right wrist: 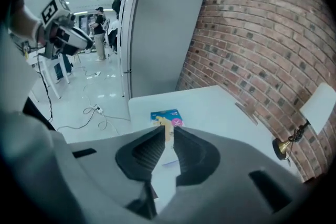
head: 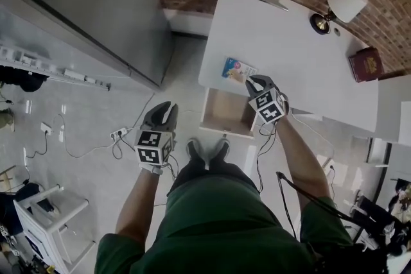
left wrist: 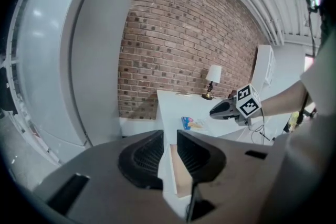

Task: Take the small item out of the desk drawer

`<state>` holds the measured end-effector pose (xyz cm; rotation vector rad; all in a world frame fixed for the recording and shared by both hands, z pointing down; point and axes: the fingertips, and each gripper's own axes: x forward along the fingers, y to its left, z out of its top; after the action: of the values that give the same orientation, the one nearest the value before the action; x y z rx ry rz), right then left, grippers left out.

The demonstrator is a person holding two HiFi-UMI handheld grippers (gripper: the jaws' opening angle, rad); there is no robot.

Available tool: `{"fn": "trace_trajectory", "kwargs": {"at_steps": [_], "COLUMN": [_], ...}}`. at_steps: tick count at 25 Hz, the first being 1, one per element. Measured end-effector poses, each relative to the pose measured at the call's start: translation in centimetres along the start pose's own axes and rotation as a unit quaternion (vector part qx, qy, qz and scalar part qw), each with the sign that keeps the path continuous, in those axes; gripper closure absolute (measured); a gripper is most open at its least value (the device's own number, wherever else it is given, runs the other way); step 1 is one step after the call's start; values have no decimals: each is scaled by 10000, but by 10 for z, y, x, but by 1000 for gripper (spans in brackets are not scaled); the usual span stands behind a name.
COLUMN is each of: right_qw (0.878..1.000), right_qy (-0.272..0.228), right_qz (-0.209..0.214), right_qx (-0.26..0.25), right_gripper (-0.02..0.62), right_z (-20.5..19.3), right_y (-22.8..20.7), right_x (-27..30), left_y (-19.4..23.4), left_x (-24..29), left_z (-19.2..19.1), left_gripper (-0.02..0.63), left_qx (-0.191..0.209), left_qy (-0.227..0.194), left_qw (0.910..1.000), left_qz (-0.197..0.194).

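A small blue and pink packet (head: 237, 68) lies flat on the white desk (head: 289, 42), just behind the open drawer (head: 226, 113), whose wooden inside shows nothing. My right gripper (head: 258, 80) hovers at the packet's near edge. In the right gripper view the packet (right wrist: 167, 115) shows through the narrow gap of the right gripper (right wrist: 168, 131), and nothing is clamped. My left gripper (head: 164, 110) hangs over the floor left of the drawer, jaws slightly apart and empty. The left gripper (left wrist: 169, 139) looks past the drawer's side (left wrist: 180, 176) towards the packet (left wrist: 192, 123).
A table lamp (head: 340, 6) and a dark red book (head: 366, 64) stand at the desk's far right. A tall grey cabinet (head: 96, 3) is on the left. A power strip with cables (head: 119, 135) lies on the floor, and a white stool (head: 48, 221) is near left.
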<state>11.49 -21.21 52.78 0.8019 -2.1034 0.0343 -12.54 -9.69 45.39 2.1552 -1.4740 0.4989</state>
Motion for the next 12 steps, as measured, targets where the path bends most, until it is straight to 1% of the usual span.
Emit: {"fn": "trace_trajectory", "kwargs": {"at_steps": [4, 6, 9, 12], "right_qw": [9980, 9946, 9845, 9696], "right_qy": [-446, -724, -1155, -1584], "right_qz": [-333, -505, -757, -943], "right_qx": [294, 537, 1077, 1610], "right_gripper": [563, 573, 590, 592], "right_z": [24, 39, 57, 72], "right_y": [-9, -13, -26, -38], "right_x": [-32, -50, -83, -117], "left_y": [-2, -3, -5, -8], "left_x": [0, 0, -3, -9], "left_z": [19, 31, 57, 90], "left_gripper": [534, 534, 534, 534], "left_qx": [123, 185, 237, 282], "left_qy": [-207, -329, -602, -966], "left_qw": [9997, 9993, 9979, 9949], "left_qz": [-58, -80, -68, -91]}}
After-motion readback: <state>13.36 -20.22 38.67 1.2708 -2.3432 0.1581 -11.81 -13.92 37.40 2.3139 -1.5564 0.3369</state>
